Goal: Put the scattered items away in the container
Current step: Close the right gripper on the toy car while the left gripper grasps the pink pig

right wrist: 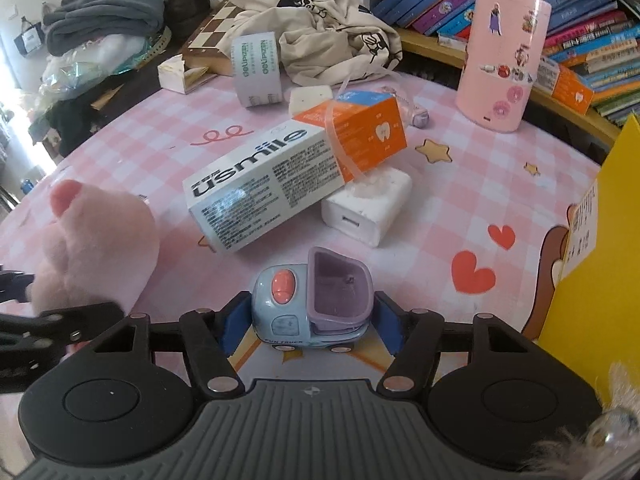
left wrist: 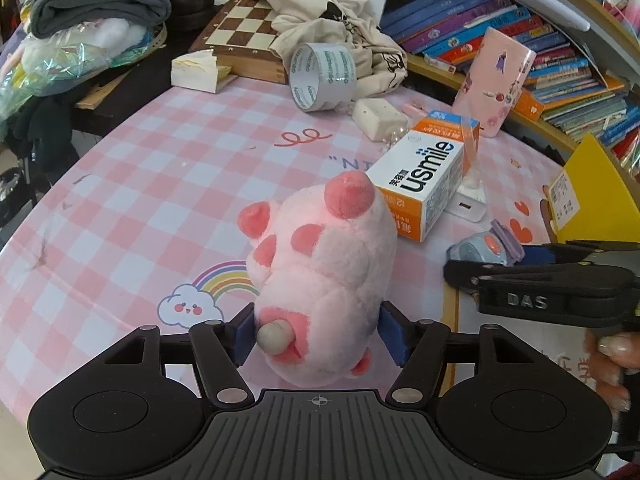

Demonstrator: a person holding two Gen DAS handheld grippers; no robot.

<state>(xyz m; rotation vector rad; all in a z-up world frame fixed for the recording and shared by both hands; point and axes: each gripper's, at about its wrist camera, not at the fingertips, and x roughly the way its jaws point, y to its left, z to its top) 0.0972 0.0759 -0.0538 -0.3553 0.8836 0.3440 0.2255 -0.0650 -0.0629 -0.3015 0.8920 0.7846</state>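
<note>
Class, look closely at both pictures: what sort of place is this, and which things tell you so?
Probably a child's room or home study corner: shelves of colourful books, a cartoon pink checked table cover, and toys such as the pink plush.
</note>
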